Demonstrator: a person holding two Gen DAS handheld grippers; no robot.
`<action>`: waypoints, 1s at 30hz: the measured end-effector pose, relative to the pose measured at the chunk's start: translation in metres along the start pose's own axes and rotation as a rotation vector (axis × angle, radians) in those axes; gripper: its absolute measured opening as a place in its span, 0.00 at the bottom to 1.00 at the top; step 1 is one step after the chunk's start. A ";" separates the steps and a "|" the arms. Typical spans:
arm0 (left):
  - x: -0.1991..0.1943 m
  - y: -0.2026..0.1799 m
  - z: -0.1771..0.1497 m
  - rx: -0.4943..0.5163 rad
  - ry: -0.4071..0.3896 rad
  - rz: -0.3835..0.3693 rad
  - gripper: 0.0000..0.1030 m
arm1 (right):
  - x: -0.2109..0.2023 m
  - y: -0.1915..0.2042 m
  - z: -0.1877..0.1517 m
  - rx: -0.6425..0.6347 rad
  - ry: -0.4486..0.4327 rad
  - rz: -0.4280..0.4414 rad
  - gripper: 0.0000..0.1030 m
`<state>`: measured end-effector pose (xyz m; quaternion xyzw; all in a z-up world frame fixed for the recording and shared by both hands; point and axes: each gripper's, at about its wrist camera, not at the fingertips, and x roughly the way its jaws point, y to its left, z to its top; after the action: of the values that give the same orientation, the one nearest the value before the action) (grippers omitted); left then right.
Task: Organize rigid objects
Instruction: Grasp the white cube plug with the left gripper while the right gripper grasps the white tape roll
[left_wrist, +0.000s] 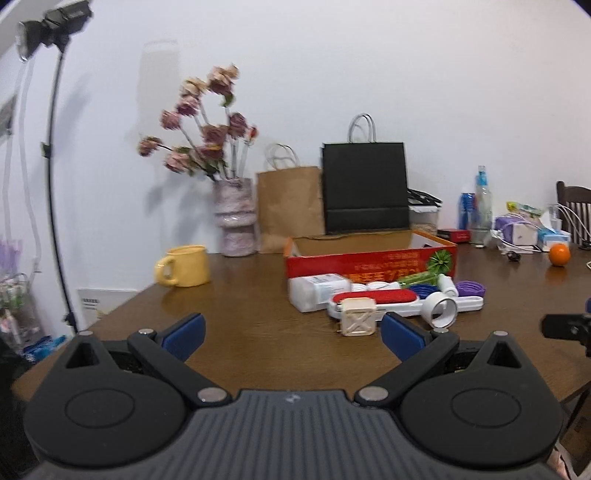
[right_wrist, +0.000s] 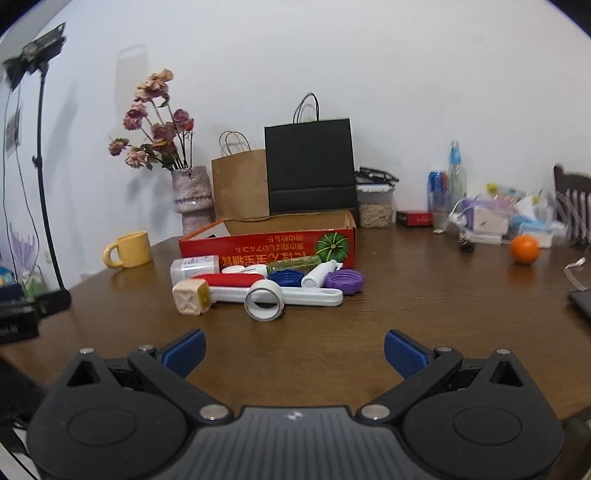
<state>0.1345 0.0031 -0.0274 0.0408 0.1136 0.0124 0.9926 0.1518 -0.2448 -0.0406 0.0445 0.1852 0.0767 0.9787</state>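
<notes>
We hold the left gripper (left_wrist: 291, 332) and right gripper (right_wrist: 294, 349) wide open, both empty; the small plastic items (right_wrist: 258, 288) lie on the brown wooden table (right_wrist: 424, 306) in front of the open red cardboard box (right_wrist: 266, 245); box looks empty, so approx. nothing is sorted yet.

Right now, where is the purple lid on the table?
In the right wrist view, the purple lid lies at the right end of the pile, before the red box, beside a white bottle.
</notes>
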 end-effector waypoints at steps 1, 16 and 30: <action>0.012 -0.003 0.002 0.010 0.041 -0.013 1.00 | 0.012 -0.002 0.005 -0.003 0.051 0.008 1.00; 0.175 -0.031 0.022 -0.110 0.324 -0.192 0.70 | 0.143 0.013 0.046 -0.116 0.172 0.053 0.54; 0.184 -0.036 0.010 -0.126 0.351 -0.206 0.41 | 0.169 0.011 0.046 -0.051 0.202 0.110 0.04</action>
<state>0.3162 -0.0268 -0.0622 -0.0361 0.2873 -0.0752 0.9542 0.3223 -0.2088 -0.0570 0.0218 0.2783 0.1393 0.9501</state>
